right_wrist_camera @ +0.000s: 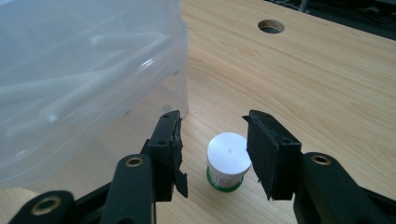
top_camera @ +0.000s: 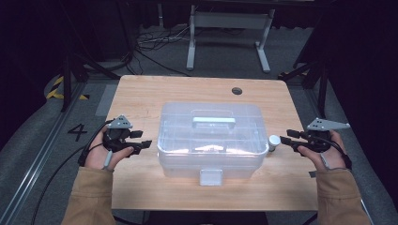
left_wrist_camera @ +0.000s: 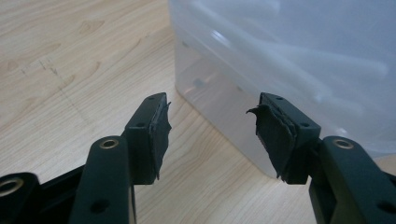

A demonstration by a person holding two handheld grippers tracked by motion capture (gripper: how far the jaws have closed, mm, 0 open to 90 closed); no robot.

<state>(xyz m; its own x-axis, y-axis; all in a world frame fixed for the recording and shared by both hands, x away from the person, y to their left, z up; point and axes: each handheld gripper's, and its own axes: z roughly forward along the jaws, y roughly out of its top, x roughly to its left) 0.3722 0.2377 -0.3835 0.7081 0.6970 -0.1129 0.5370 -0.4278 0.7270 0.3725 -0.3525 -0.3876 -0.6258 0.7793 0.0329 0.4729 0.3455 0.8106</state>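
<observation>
I count one clear lidded plastic storage box (top_camera: 211, 140), one small white-capped round jar (top_camera: 274, 142), and my two black claws.

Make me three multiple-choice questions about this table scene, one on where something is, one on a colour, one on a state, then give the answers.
1. Where does the small white-capped jar stand?
A. On the box lid
B. On the table beside the box's right end
C. At the table's far left corner

2. What colour is the band at the jar's base?
A. Green
B. Red
C. Blue

3. How is the right tool set?
A. Shut on the jar
B. Shut on the box handle
C. Open, jaws either side of the jar

Answers:
1. B, the high view shows it next to the clear plastic box.
2. A, the right gripper view shows a green ring.
3. C, gaps show between pads and jar.
</observation>
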